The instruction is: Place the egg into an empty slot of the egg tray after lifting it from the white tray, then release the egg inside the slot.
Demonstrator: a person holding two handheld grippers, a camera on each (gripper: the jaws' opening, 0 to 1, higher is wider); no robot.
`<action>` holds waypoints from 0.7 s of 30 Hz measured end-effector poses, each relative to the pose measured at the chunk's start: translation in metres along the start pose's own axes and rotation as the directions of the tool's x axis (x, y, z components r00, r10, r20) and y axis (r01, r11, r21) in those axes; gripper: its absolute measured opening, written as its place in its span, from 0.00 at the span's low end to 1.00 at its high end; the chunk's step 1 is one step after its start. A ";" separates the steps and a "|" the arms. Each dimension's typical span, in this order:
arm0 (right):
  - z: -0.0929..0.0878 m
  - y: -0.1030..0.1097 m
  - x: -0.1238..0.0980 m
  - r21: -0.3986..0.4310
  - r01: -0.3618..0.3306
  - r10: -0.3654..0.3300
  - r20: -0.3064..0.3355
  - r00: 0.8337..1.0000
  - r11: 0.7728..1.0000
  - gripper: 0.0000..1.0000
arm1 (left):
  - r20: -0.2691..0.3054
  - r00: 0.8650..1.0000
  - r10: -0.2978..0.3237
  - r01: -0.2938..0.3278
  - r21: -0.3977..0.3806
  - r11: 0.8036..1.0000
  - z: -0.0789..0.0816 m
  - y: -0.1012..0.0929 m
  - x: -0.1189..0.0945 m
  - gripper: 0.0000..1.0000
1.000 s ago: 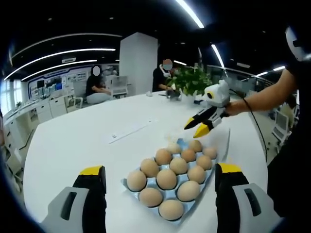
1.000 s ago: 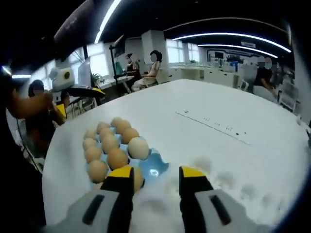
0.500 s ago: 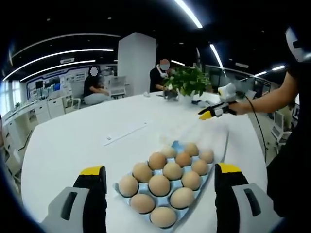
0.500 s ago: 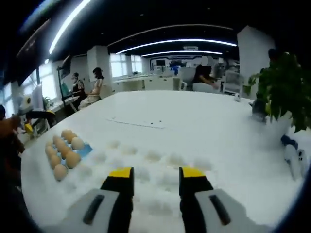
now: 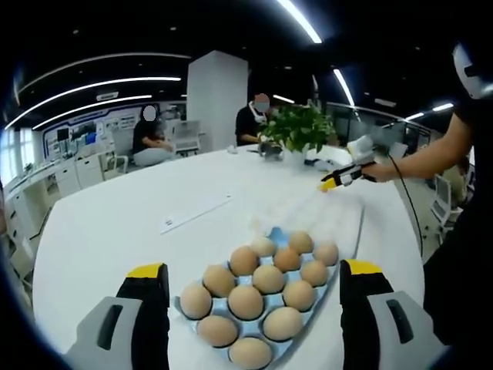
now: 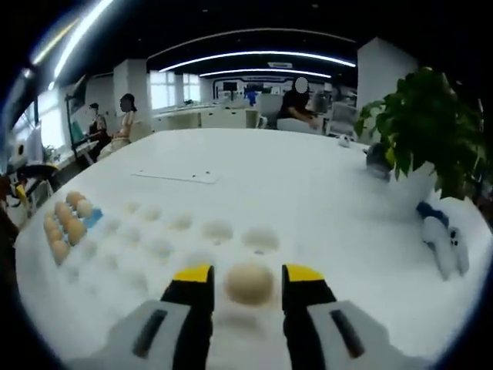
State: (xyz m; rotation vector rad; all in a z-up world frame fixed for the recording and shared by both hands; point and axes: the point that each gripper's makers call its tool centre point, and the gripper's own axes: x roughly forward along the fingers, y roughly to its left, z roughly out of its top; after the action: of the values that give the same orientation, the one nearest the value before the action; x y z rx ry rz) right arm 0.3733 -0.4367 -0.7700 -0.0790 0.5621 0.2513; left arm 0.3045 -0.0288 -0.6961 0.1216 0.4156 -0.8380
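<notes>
A blue egg tray (image 5: 187, 297) holding several brown eggs (image 5: 245, 302) lies just ahead of my left gripper (image 5: 254, 270), whose jaws stand wide open on either side of it. One slot at its far corner (image 5: 275, 231) looks bare. Further right, my right gripper (image 5: 337, 179) hovers over the white tray (image 5: 339, 220). In the right gripper view a single egg (image 6: 249, 283) rests in a dimple of the white tray (image 6: 177, 231), between the fingers of my right gripper (image 6: 248, 274), which is open with small gaps on both sides. The blue egg tray (image 6: 91, 219) lies far left.
A potted plant (image 6: 420, 131) stands at the right of the round white table (image 6: 254, 166), with a small white and blue object (image 6: 443, 243) beside it. A paper strip (image 5: 194, 213) lies mid-table. People sit at desks (image 5: 154, 139) behind.
My right gripper has swung away from the blue egg tray and travelled along the white tray; an egg now sits between its jaws. The left view has closed in slightly on the blue tray.
</notes>
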 end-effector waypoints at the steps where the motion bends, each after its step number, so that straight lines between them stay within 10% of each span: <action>1: -0.002 0.000 0.004 -0.009 -0.010 0.010 -0.011 1.000 1.000 0.32 | -0.001 1.000 0.002 -0.002 0.001 1.000 0.000 0.000 0.000 0.91; 21: 0.007 -0.010 0.000 -0.072 0.031 -0.032 -0.012 0.999 0.997 0.22 | 0.000 1.000 0.016 -0.016 -0.004 1.000 0.001 0.004 0.001 0.91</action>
State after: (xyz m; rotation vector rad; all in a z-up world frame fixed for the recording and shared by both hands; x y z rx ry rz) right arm 0.3794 -0.4456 -0.7645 -0.1587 0.5643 0.2400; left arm 0.3084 -0.0273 -0.6956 0.1207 0.4154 -0.8215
